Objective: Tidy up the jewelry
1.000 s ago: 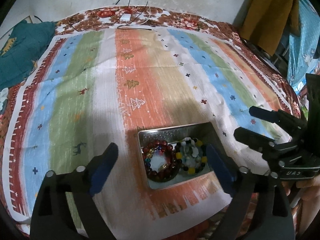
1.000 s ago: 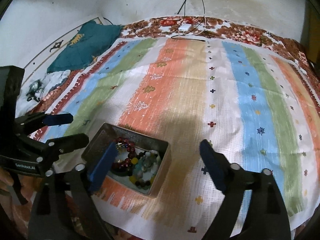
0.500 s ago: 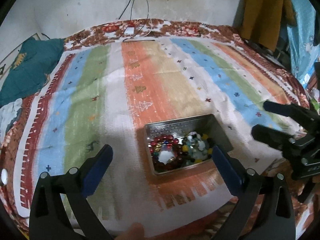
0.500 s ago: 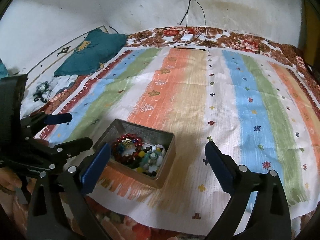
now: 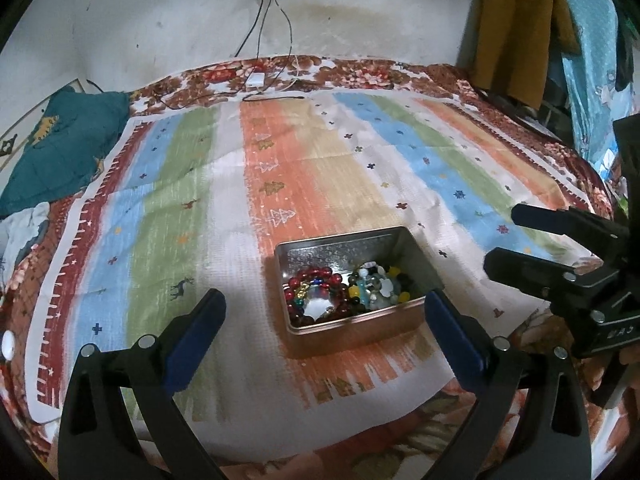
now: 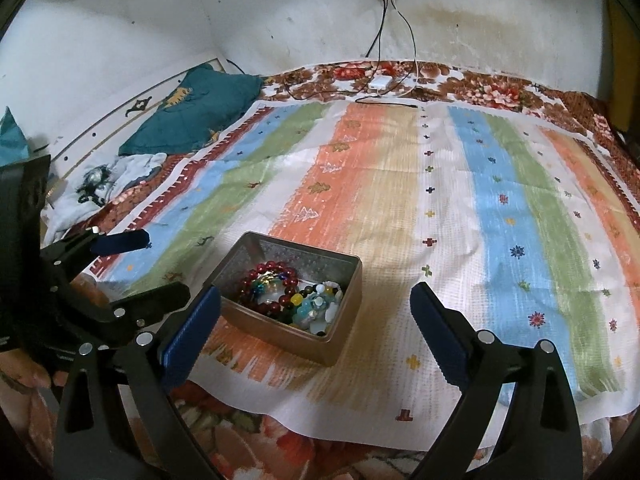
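An open metal tin (image 5: 408, 246) (image 6: 347, 280) stands on the striped cloth near its front edge. Inside lie a dark red bead bracelet (image 5: 316, 280) (image 6: 269, 270) on the left and a mixed-colour bead bracelet (image 5: 380, 286) (image 6: 316, 304) on the right. My left gripper (image 5: 324, 312) is open and empty, held in front of the tin and above the cloth; it also shows in the right wrist view (image 6: 160, 268). My right gripper (image 6: 316, 308) is open and empty, to the right of the left one; it also shows in the left wrist view (image 5: 504, 236).
The striped cloth (image 5: 200, 200) (image 6: 500, 200) covers a floral bedspread (image 5: 360, 72). A teal pillow (image 5: 60, 136) (image 6: 192, 116) lies at the far left. A white charger (image 5: 256, 79) with cables rests at the far edge below a wall socket. Clothes (image 5: 516, 20) hang at the right.
Both grippers have drawn back and up from the tin, so more of the bed and wall shows. The tin and bracelets have not moved. Both stay open.
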`<state>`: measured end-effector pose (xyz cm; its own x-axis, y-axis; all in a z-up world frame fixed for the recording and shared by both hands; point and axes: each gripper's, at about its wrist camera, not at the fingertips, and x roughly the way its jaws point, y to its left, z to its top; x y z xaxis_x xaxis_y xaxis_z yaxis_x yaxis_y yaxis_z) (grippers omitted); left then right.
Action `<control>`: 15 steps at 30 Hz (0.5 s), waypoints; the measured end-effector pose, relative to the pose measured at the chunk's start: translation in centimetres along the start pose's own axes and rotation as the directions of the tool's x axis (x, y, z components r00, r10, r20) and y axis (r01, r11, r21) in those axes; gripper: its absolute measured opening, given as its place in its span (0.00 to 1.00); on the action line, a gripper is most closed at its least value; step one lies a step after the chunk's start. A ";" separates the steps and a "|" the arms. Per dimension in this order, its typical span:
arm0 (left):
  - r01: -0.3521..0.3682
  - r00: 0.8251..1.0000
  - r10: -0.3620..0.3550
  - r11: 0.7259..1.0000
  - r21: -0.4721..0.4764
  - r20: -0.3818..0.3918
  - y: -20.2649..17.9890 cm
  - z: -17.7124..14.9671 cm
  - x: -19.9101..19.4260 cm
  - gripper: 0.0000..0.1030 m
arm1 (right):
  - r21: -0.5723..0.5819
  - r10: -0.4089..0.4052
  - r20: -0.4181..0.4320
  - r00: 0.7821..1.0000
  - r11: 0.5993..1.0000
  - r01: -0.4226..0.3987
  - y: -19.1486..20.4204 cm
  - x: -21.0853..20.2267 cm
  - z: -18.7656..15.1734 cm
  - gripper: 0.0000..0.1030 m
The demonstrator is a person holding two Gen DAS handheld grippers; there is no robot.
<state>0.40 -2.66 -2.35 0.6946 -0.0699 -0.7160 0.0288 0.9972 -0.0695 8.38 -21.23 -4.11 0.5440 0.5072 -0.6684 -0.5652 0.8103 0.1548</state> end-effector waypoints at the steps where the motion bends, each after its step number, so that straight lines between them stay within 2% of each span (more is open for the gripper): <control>1: 0.007 1.000 -0.007 1.000 -0.005 0.005 0.0 -0.1 -0.2 0.95 | -0.002 0.000 0.001 1.000 1.000 0.000 0.0 0.0 -0.1 0.93; 4: 0.021 1.000 -0.021 1.000 -0.010 0.005 -0.2 -0.4 -0.3 0.95 | -0.004 -0.002 0.006 1.000 1.000 0.002 0.1 -0.1 -0.2 0.93; 15: 0.001 1.000 -0.001 1.000 -0.023 0.004 -0.3 -0.7 -0.4 0.95 | -0.009 -0.005 0.015 1.000 1.000 0.005 0.2 -0.4 -0.4 0.93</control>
<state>-0.36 -2.96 -2.54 0.6975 -0.0712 -0.7130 0.0132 0.9962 -0.0866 7.82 -21.32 -4.09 0.5559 0.5079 -0.6581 -0.5684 0.8099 0.1449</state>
